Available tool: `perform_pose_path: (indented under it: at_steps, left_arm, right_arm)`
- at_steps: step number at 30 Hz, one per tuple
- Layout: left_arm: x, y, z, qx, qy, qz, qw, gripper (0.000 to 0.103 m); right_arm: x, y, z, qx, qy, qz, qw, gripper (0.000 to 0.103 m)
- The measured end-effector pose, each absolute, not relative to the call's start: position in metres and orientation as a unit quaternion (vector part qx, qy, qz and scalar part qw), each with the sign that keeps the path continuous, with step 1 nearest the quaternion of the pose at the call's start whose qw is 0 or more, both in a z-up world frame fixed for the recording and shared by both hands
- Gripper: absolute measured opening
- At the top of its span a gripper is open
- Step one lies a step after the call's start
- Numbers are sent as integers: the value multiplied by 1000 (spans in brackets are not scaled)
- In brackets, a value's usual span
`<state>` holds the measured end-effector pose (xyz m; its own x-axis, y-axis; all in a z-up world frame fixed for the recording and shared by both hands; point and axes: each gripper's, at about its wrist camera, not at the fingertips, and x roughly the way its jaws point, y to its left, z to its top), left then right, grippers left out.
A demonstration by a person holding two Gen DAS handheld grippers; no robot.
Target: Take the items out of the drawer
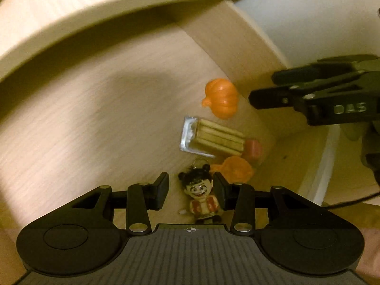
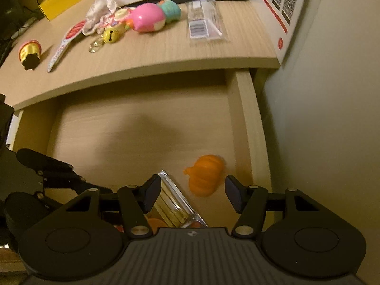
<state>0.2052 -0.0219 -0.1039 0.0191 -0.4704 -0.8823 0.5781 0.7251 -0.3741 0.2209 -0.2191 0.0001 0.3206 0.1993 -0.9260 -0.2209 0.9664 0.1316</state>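
Two hand-held grippers dip into an open drawer (image 2: 142, 128) beneath a wooden desktop (image 2: 152, 54), each lined up on a different item. The left gripper (image 1: 191, 191) hangs with its jaws apart either side of a small figure keychain (image 1: 201, 194) — the pads flank the toy, and whether they touch it cannot be told. The right gripper (image 2: 192, 196) is likewise spread, empty, poised over an orange pumpkin toy (image 2: 205, 175) lying near the drawer's right wall.

Judging by the spread on the desktop, the job looks well under way: a pink ball (image 2: 148, 17), a teal ball (image 2: 169, 9), a yellow bell (image 2: 110, 35), a gold-wrapped cup (image 2: 29, 51) and a clear packet with a barcode (image 2: 205, 22) lie there, perhaps out of the drawer. Left inside, clustered toward the front right corner, are the keychain, the pumpkin, a clear pack of wafer sticks (image 1: 213, 137), a second orange toy (image 1: 235, 168) and a small red piece (image 1: 254, 150) — five items, none yet lifted. The rest of the drawer floor in view is bare.
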Motion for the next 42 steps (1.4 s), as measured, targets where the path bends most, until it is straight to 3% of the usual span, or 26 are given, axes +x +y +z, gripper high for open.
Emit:
perform_pose_path:
  at_steps: [5, 8, 11, 19, 26, 42]
  left_arm:
    - [196, 37, -47, -19, 492, -321, 809, 44]
    - [191, 89, -8, -80, 390, -219, 891, 44]
    - [201, 130, 14, -113, 336, -105, 929, 44]
    - [262, 167, 1, -155, 348, 21, 924, 44]
    - [289, 148, -4, -138, 357, -8, 924, 43]
    - [266, 141, 2, -142, 371, -50, 916, 43]
  right_arm:
    - [220, -219, -2, -20, 566, 122, 815, 62]
    - [222, -214, -6, -24, 568, 121, 813, 62]
    - [223, -208, -9, -27, 570, 125, 812, 62]
    - [219, -179, -3, -54, 557, 159, 814, 63]
    - [216, -180, -4, -57, 554, 152, 817, 65]
    - [216, -180, -3, -64, 554, 147, 817, 66]
